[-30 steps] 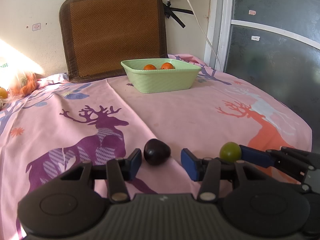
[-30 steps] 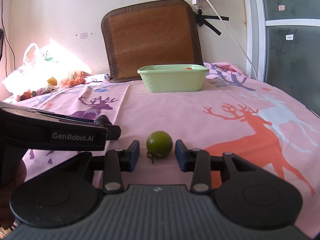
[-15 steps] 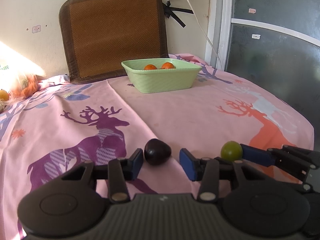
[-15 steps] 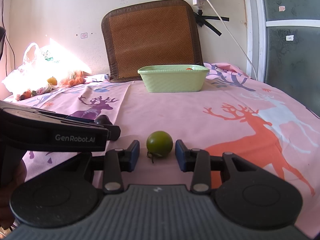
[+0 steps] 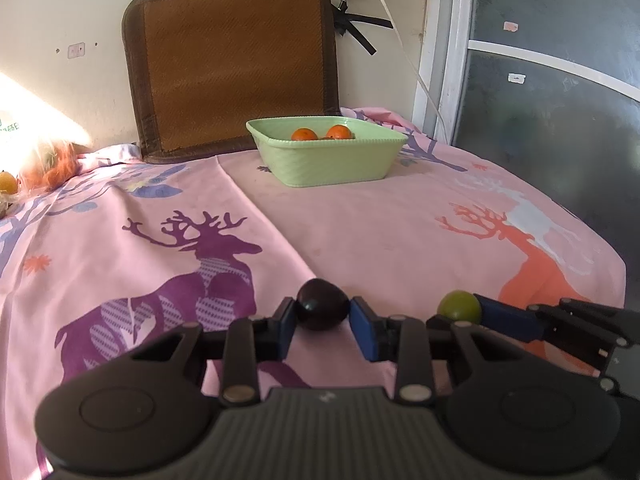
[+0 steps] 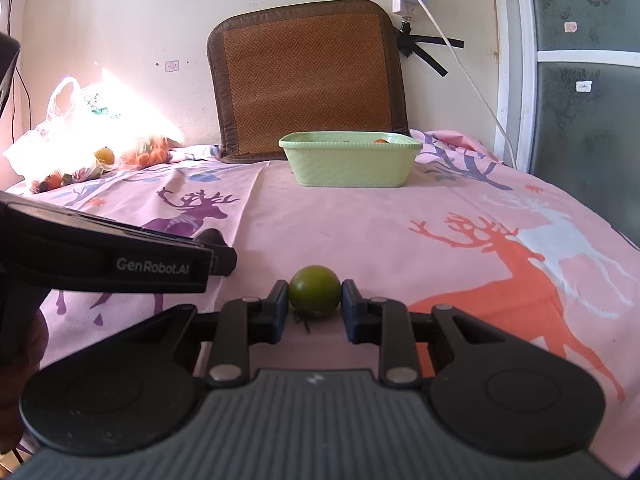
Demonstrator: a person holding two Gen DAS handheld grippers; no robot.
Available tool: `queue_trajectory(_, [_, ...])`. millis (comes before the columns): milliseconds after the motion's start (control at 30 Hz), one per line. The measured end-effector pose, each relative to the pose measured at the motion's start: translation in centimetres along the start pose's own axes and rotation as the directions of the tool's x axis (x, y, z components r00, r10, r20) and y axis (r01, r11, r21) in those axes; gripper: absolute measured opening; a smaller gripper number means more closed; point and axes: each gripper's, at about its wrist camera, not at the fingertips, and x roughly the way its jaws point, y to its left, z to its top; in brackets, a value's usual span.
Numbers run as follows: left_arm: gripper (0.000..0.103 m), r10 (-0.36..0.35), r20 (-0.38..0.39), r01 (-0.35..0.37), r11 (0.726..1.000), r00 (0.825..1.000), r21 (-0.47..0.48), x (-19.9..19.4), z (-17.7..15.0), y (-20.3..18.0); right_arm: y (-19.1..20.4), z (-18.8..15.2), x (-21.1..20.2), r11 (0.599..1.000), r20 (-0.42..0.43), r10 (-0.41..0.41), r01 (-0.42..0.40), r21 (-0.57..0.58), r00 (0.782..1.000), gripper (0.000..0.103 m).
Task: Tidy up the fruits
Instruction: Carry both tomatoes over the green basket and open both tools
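Note:
My left gripper (image 5: 322,325) is shut on a dark purple plum (image 5: 322,309) that rests on the pink cloth. My right gripper (image 6: 314,307) is shut on a small green fruit (image 6: 315,290), also low on the cloth; that fruit also shows in the left wrist view (image 5: 459,306) with the right gripper's blue finger beside it. A light green bowl (image 5: 326,156) stands at the far middle of the table with two orange fruits (image 5: 304,134) inside. In the right wrist view the bowl (image 6: 350,163) is straight ahead.
A brown woven cushion (image 5: 232,60) leans on the wall behind the bowl. A plastic bag of fruit (image 6: 80,140) lies at the far left. A white cable (image 6: 460,60) hangs at the right. The table edge (image 5: 600,248) drops off at the right.
Both grippers have closed their fingers inward onto their fruits: the left onto the plum, the right onto the green fruit. Neither has moved much across the cloth.

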Motion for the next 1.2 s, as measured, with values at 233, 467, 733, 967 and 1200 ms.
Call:
queue_trajectory(233, [0.030,-0.032,0.014,0.032,0.999,0.999,-0.017,-0.1,2.0,0.9,-0.4,1.2,0.4,1.000,0.015,0.003,-0.003,0.007,1.000,0.031])
queue_trajectory(467, [0.030,-0.144,0.042,0.147,0.986,0.989,-0.077,0.7,6.4,3.2,-1.9,4.0,2.2,1.000,0.036,0.007,-0.008,0.027,0.999,0.031])
queue_trajectory(733, [0.030,-0.106,0.055,0.109,0.993,0.993,-0.053,4.4,12.2,3.5,-4.1,9.0,6.5,1.000,0.093,0.013,-0.016,0.022,0.996,0.031])
queue_trajectory(967, [0.030,-0.091,0.014,0.092,0.992,0.996,-0.081,10.9,16.8,4.4,-6.0,12.1,12.9,0.997,0.073,0.025,-0.030,0.076,0.997,0.031])
queue_trajectory(1200, [0.030,-0.051,-0.055,0.046,0.995,0.997,-0.091,15.6,17.2,5.2,-6.6,12.2,16.4,0.997,0.042,0.019,-0.022,0.069,0.999,0.031])
